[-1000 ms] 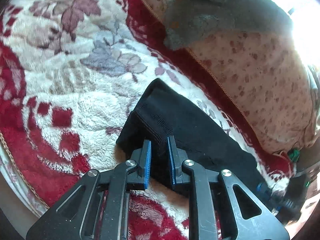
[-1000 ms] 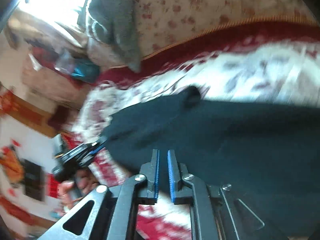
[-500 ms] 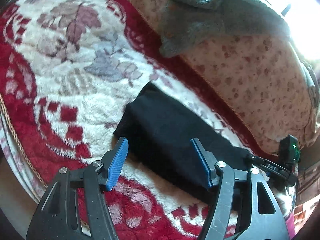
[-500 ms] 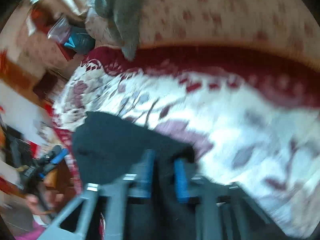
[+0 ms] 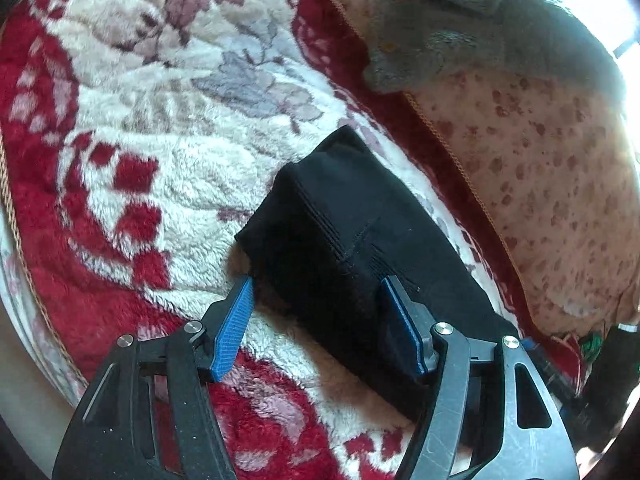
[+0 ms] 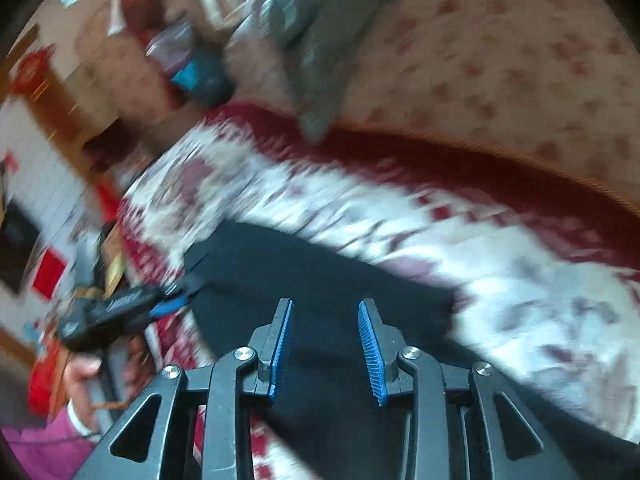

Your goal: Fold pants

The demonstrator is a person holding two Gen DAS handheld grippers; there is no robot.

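The black pants [image 5: 352, 248] lie folded into a long strip on a red and white floral fleece blanket [image 5: 160, 152]. My left gripper [image 5: 318, 312] is open, its blue pads on either side of the near end of the pants, holding nothing. In the right wrist view, which is blurred, the pants [image 6: 320, 280] lie under my right gripper [image 6: 325, 336], which is open and empty above the cloth. The left gripper [image 6: 120, 312] also shows at the left there, at the pants' far corner.
A grey garment [image 5: 480, 32] lies on a spotted beige cushion [image 5: 552, 184] behind the blanket. The blanket's edge [image 5: 24, 264] drops off at the left. A cluttered room with a person's hand [image 6: 80, 372] shows left in the right wrist view.
Both grippers were shut on the pants a second ago and have opened and let go. The right gripper swung across the cloth; the left one moved back in close to the pants' end.
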